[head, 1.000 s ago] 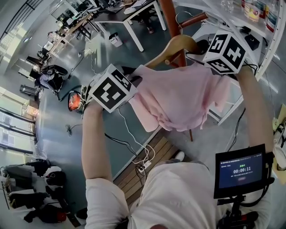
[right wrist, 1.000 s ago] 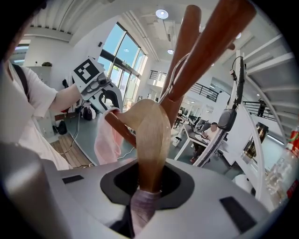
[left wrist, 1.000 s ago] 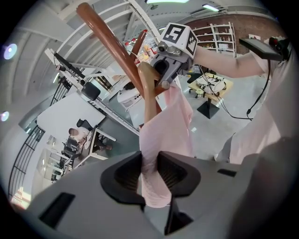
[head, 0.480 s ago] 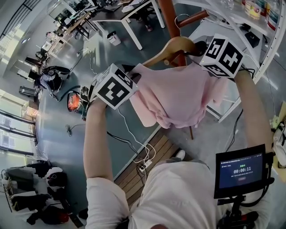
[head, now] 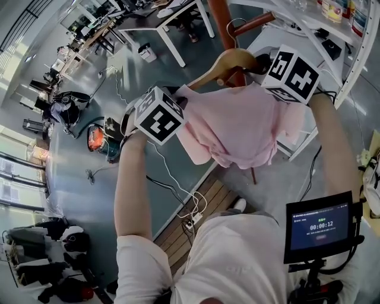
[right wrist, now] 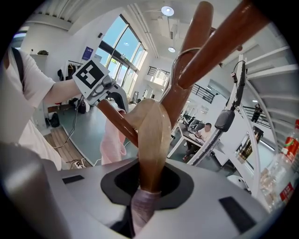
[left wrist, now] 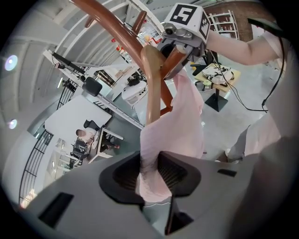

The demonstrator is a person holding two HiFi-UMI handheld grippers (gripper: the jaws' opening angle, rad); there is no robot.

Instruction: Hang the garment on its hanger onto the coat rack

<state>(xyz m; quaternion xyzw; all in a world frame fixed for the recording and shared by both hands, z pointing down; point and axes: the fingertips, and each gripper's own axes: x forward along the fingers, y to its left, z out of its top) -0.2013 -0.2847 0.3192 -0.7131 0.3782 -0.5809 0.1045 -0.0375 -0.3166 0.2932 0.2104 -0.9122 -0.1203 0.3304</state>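
Beside the brown coat rack (head: 218,18), both forearms (head: 133,178) stretch forward; the left gripper (left wrist: 150,175) pinches the pink garment (head: 237,124), and the right gripper (right wrist: 149,184) clamps the wooden hanger (head: 228,59).

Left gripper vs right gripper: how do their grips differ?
Left gripper jaws pinch the pink garment fabric; right gripper jaws clamp the wooden hanger arm, mostly bare. In the head view the left gripper sits lower in frame than the right gripper. Both are shut, carrying one load.
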